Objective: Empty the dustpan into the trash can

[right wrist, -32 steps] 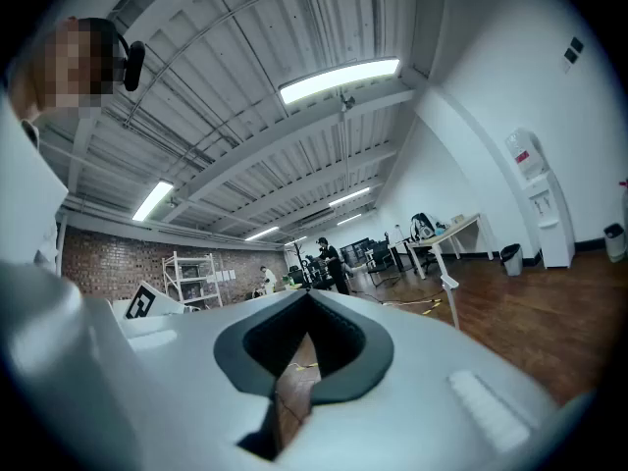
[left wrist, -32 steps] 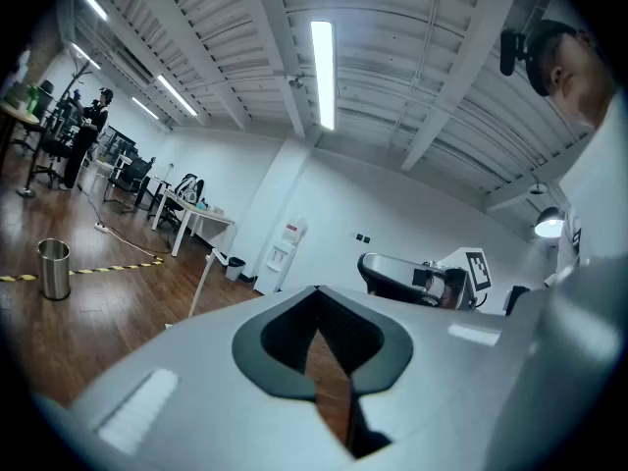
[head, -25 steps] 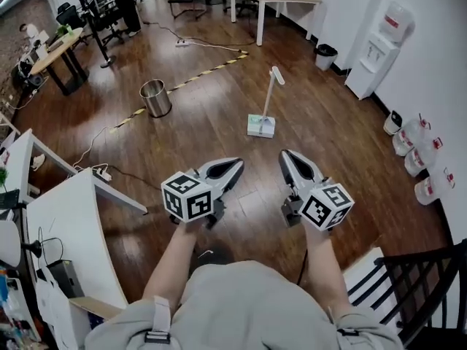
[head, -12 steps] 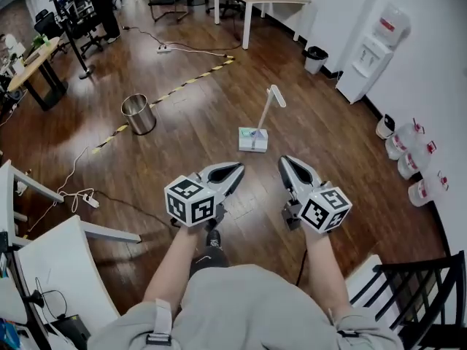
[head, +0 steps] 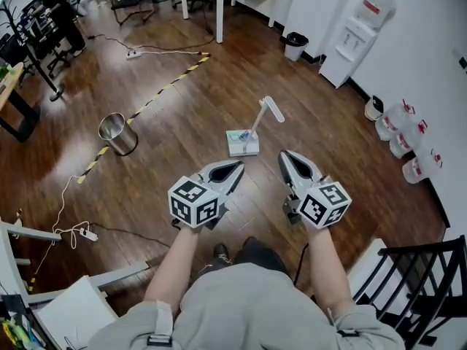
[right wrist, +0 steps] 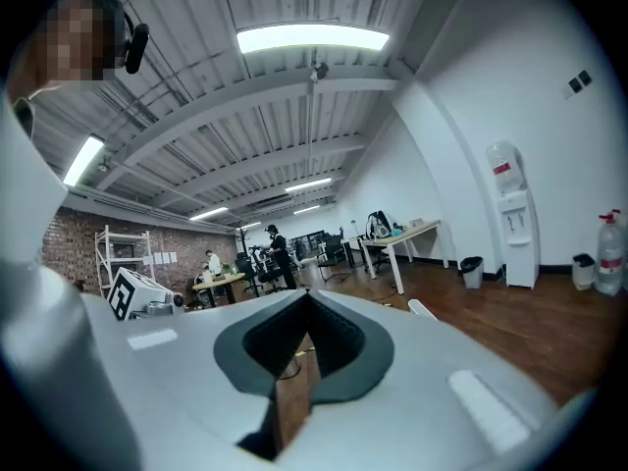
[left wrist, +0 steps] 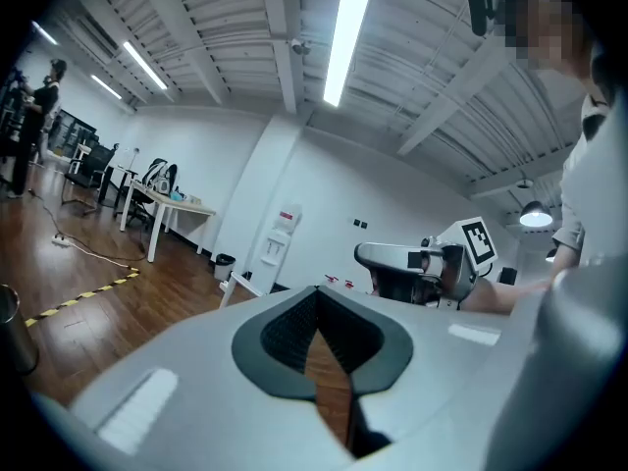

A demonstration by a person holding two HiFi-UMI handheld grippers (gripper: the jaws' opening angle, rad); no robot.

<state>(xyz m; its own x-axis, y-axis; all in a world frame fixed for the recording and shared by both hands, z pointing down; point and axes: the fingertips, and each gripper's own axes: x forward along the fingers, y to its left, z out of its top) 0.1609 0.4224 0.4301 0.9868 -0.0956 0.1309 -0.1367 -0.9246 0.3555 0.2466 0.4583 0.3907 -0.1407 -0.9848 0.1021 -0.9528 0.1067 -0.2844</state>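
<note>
Open floor ahead, obstacles kept to the edges.
Wooden floor (head: 191, 117) is left open between the dustpan (head: 240, 144) and the trash can (head: 117, 133), crossed only by a taped strip (head: 166, 87); water jugs (head: 400, 137) and a black chair (head: 419, 290) are ranged along the right.

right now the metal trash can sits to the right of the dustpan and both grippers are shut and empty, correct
Not quite: the head view shows the metal trash can to the left of the dustpan, not the right. The left gripper and right gripper are shut and empty.
</note>
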